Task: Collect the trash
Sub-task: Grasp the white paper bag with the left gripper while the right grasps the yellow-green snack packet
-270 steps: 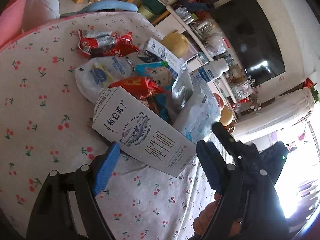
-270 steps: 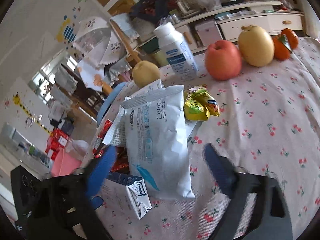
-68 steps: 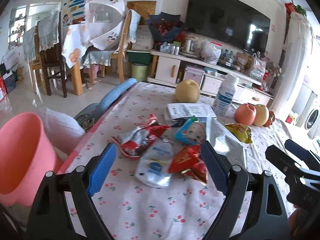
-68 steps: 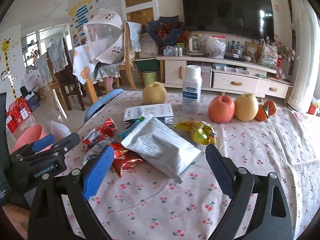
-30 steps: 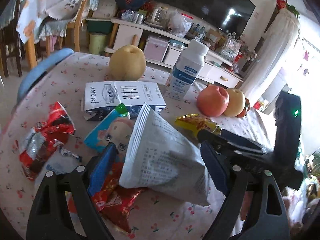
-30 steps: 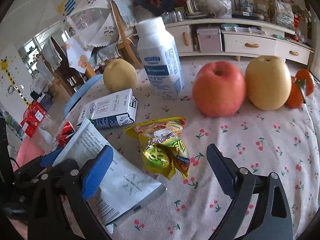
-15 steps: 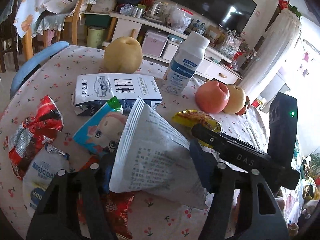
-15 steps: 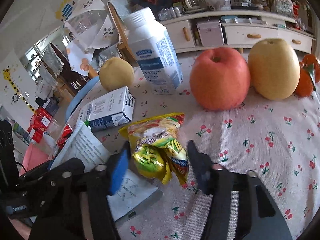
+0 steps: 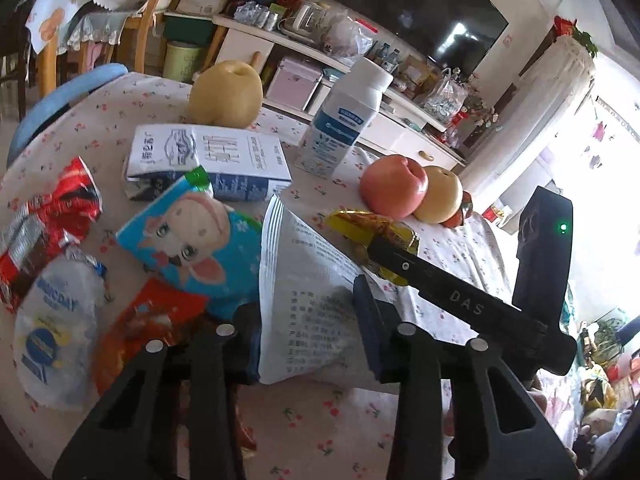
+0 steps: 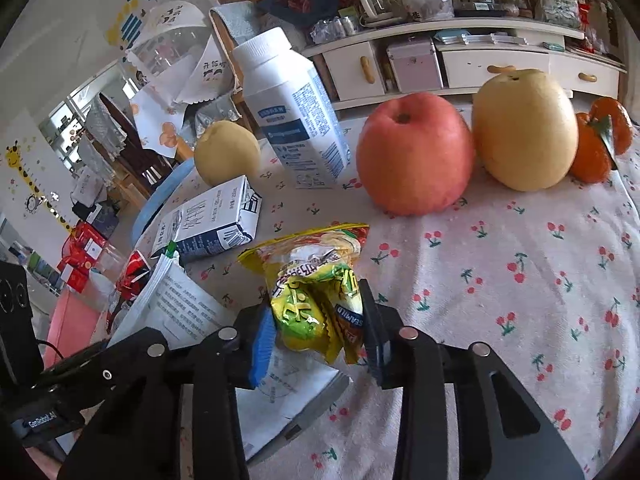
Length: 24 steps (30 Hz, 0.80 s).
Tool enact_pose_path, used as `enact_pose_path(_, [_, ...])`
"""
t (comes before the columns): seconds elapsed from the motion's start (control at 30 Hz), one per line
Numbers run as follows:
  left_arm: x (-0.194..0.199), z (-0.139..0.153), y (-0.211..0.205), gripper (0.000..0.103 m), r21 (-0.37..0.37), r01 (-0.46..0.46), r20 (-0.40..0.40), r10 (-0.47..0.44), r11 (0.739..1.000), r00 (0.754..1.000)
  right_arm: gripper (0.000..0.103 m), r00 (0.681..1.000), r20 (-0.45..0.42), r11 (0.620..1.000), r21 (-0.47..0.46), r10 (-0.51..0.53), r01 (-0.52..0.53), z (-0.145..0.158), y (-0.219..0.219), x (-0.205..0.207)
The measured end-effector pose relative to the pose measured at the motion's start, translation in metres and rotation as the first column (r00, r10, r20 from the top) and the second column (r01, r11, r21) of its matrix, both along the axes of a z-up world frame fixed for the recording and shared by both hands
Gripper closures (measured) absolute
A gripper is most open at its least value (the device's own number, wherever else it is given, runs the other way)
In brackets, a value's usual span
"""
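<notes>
Now the cherry-print worktop [image 10: 500, 264] carries both targets. Largest, the white printed pouch [image 9: 308, 296] lies near its front edge between the closing left tongs [image 9: 304, 332], pads touching its sides: light, crinkly, probably slippery, best pinched across its flat width. Smaller, the yellow snack wrapper [image 10: 316, 300] sits beside it, squeezed by the closing right tongs [image 10: 316, 336]; soft, crushable.
</notes>
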<state>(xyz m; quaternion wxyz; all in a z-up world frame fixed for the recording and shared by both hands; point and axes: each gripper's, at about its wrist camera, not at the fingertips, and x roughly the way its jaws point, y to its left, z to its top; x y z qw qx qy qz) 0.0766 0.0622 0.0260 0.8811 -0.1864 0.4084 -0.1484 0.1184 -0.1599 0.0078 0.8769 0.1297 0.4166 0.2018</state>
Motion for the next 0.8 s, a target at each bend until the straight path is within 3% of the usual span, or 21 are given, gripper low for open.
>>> enact_pose_path(0.37, [-0.033, 0.002, 0.000, 0.066, -0.067, 0.054, 0.007, -0.054, 0.996, 0.999, 0.067, 0.999, -0.011, 0.999, 0.038, 0.033, -0.033, -0.003, 0.009, -0.025])
enact_pose_path(0.8, [-0.046, -0.018, -0.011, 0.058, -0.087, 0.141, -0.020, -0.143, 0.986, 0.990, 0.067, 0.999, -0.036, 0.992, 0.121, 0.032, -0.027, -0.008, 0.005, -0.046])
